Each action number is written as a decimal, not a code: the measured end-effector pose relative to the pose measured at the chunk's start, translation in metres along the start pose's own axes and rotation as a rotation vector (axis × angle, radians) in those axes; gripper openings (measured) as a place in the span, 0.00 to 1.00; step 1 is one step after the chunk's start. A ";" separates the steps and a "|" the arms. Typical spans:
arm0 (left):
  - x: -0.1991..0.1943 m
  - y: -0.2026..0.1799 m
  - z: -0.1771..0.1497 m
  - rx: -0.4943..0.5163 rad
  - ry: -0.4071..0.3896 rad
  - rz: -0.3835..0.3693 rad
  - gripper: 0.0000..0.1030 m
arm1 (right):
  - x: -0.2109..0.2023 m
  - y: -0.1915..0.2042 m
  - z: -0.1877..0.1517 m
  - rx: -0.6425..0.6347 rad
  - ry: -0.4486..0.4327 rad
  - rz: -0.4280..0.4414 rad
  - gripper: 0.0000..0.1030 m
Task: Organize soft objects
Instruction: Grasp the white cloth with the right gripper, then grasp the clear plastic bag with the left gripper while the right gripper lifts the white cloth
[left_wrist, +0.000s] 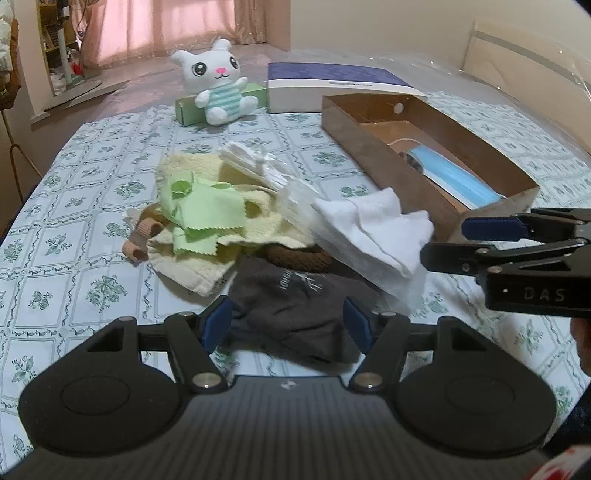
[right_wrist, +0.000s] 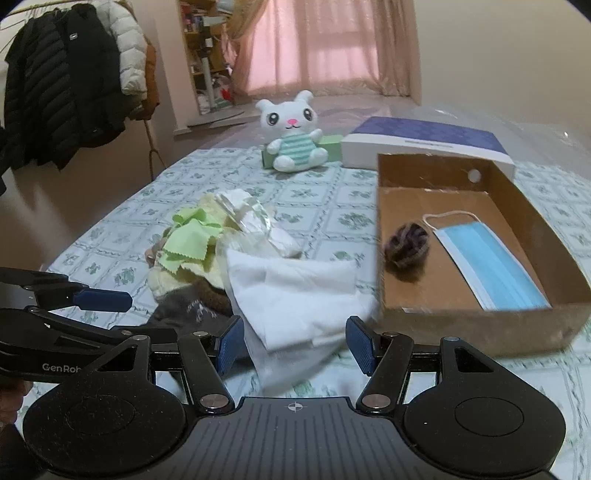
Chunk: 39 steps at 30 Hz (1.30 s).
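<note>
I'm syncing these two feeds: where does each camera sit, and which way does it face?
Left wrist: on the left gripper, facing the dark grey cloth; the right gripper enters from the right.
Right wrist: on the right gripper, facing the white cloth; the left gripper enters from the left.
Shared: plush bunny, cardboard box, blue face mask.

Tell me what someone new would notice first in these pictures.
Probably the white plush bunny sitting upright at the table's far side, against a green box. Next, the jumbled pile of cloths mid-table, with light green cloths on top. To its right, an open cardboard box holds a blue face mask.
</note>
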<state>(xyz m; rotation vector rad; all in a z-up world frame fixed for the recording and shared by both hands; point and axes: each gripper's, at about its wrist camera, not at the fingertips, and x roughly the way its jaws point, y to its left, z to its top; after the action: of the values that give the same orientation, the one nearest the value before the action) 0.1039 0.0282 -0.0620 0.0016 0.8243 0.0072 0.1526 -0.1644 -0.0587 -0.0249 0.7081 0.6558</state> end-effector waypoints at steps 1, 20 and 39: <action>0.002 0.002 0.001 -0.005 0.001 0.002 0.62 | 0.005 0.001 0.003 -0.008 -0.003 0.006 0.59; 0.021 0.017 0.003 -0.051 0.023 0.004 0.62 | 0.061 -0.008 0.008 -0.008 0.063 0.001 0.59; -0.009 0.002 -0.001 -0.065 0.000 -0.075 0.62 | 0.001 -0.021 -0.002 0.284 0.061 0.230 0.05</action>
<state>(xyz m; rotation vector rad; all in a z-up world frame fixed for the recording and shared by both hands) 0.0968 0.0302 -0.0557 -0.0903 0.8238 -0.0370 0.1638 -0.1811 -0.0651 0.3031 0.8656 0.7704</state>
